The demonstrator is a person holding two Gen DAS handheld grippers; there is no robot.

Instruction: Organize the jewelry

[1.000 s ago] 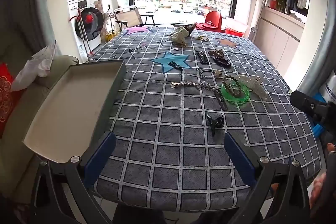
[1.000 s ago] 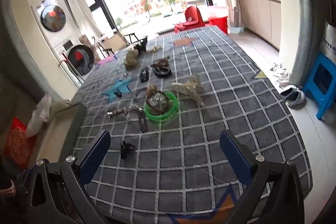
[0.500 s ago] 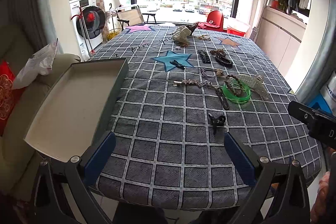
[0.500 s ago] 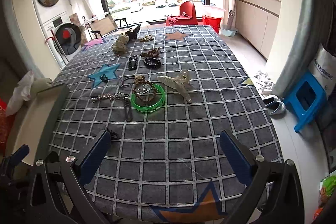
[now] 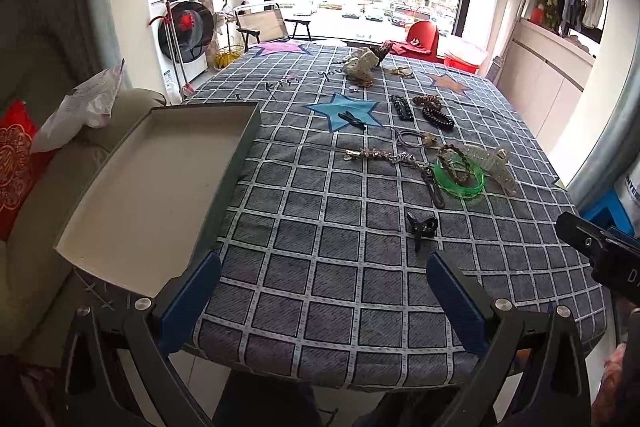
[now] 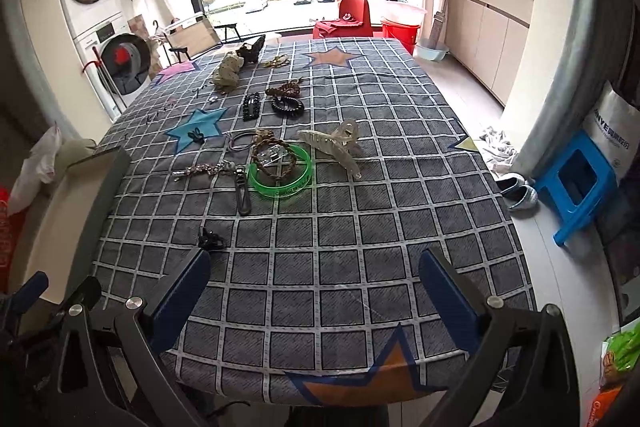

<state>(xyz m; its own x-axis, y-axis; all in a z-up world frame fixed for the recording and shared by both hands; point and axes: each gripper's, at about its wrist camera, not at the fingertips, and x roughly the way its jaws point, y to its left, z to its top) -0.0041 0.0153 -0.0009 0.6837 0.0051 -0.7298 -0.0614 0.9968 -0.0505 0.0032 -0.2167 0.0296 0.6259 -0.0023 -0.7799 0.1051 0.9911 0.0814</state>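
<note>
So we're basically sitting at the very start here: nothing is picked up yet. We're holding the left gripper over the near edge of the desk with its jaws spread wide and empty, and the right gripper is hanging the same way, jaws apart, gripping nothing. The jewelry is all lying loose on the checked cloth: a small black claw clip nearest us, then a green bangle with a braided bracelet inside it, a clear claw clip just beside that, and more pieces farther back. The open tray is sitting empty at the left edge. We're guessing the next move is going for that black clip: coming down over it, jaws straddling it, pinching gently since it's small and light, then carrying it left to the tray.
</note>
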